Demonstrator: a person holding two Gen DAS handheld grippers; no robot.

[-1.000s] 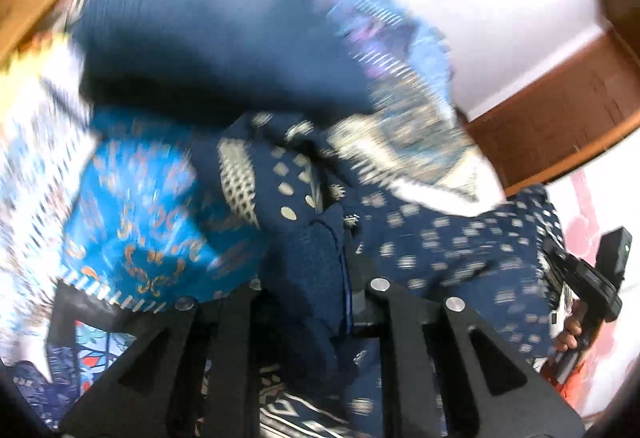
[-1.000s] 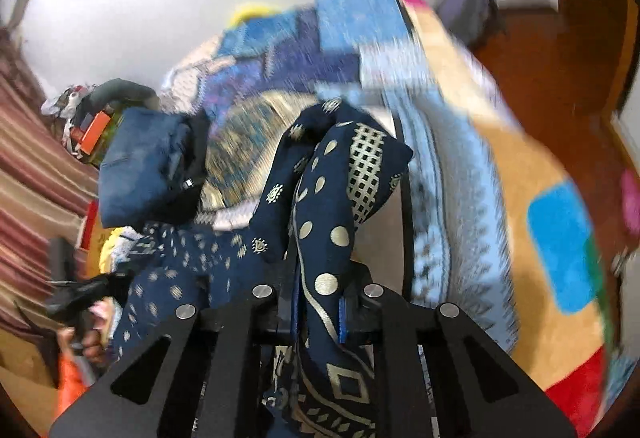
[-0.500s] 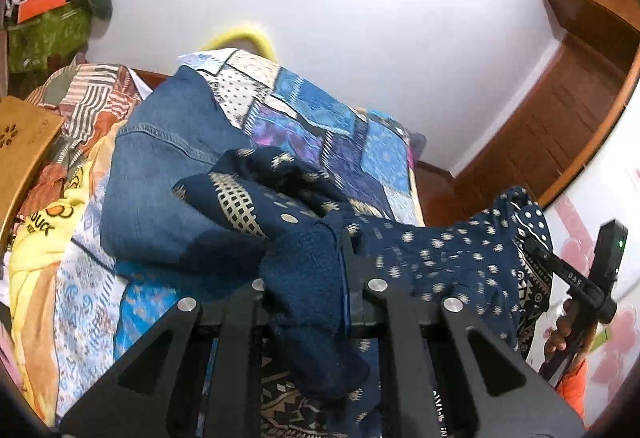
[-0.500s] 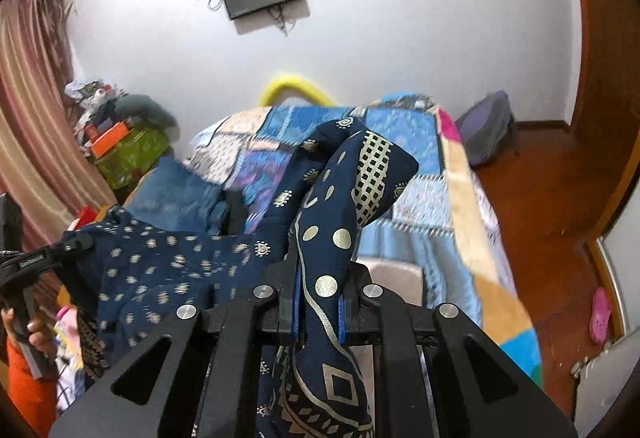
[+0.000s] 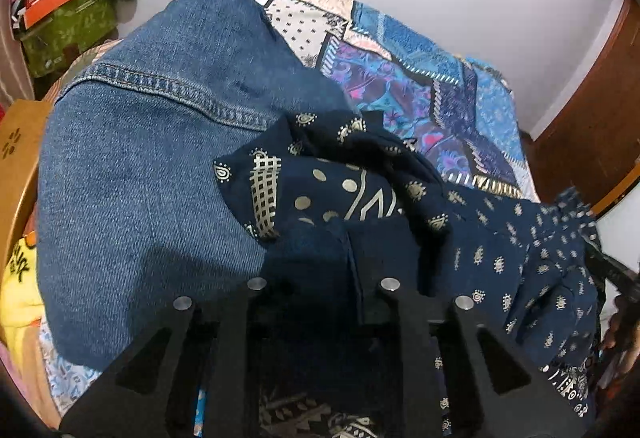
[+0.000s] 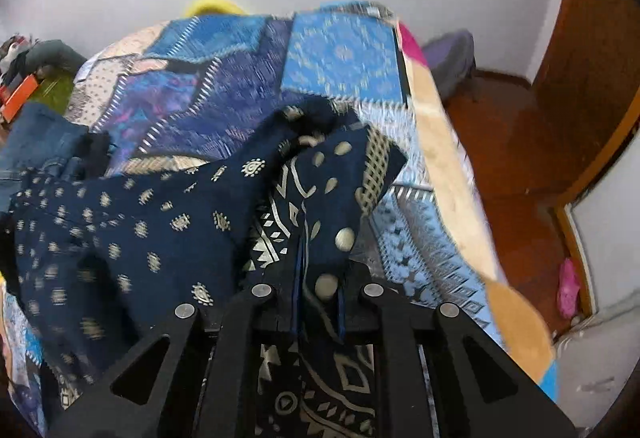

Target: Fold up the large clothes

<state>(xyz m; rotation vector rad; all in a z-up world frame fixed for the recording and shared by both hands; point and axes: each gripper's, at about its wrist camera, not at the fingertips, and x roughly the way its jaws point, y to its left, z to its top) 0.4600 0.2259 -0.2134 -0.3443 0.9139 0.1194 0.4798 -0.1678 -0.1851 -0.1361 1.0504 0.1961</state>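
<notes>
Navy printed garment (image 5: 500,238) hung stretched above the bed (image 6: 336,53), pinched in both the left gripper (image 5: 356,270) and right gripper (image 6: 318,278), and its bunched corners could have slipped free, I judged.

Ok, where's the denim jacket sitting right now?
The denim jacket fills the left of the left wrist view, spread on the patchwork bedspread, directly left of the navy printed garment that both grippers hold.
</notes>
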